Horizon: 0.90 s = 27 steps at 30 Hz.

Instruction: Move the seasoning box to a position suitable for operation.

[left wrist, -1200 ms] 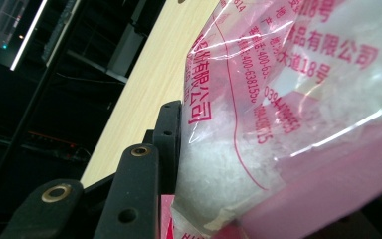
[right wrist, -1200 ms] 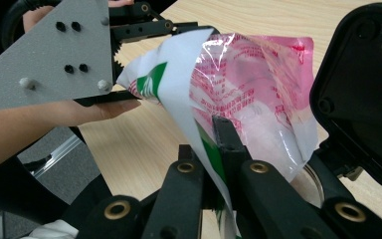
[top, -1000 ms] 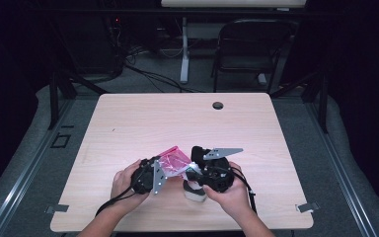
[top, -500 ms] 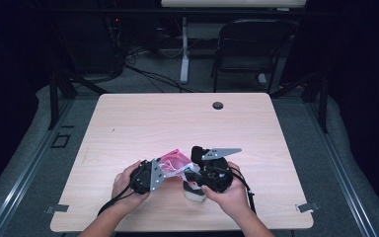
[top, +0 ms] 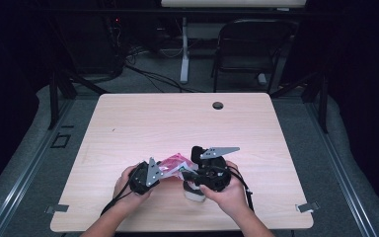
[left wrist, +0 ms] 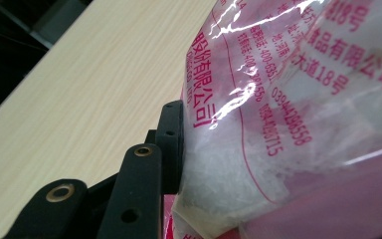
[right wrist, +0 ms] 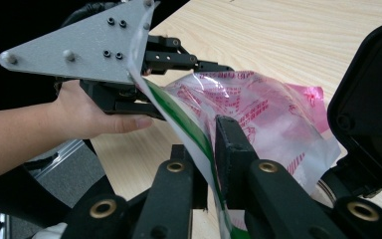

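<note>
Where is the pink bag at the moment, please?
In the high view the pink bag sits near the table's front edge, between the left gripper and right gripper.

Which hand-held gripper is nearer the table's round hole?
Right. The right hand-held gripper lies straight this side of the hole, jaws just opening around a green-white strip; the left lies farther left.

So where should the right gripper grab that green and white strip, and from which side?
Grip the green and white strip on its flat faces, coming in edge-on as the right gripper sits, since it is thin. Its jaws have just been opening, strip between them.
</note>
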Motion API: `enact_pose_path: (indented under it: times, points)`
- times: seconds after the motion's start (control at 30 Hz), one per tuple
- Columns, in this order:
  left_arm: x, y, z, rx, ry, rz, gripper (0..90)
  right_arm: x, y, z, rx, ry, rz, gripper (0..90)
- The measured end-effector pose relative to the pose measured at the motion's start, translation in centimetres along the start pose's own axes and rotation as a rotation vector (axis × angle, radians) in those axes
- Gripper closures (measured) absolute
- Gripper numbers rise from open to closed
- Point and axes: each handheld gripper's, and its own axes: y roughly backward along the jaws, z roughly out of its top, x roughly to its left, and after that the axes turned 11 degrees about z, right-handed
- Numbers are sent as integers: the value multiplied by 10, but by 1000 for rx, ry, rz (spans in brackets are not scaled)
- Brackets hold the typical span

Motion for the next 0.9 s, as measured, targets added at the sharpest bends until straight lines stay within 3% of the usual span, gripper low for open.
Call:
enact_pose_path:
  times: [0.53,0.6,0.9]
  points:
    - [2,-9,-8,17,111,-80,702,1,-1,3,-27,13,0,653]
    - [3,-11,-10,21,134,-97,702,0,-1,4,-31,35,-7,621]
    - [4,-16,-14,36,193,-146,703,0,0,5,-54,47,-25,578]
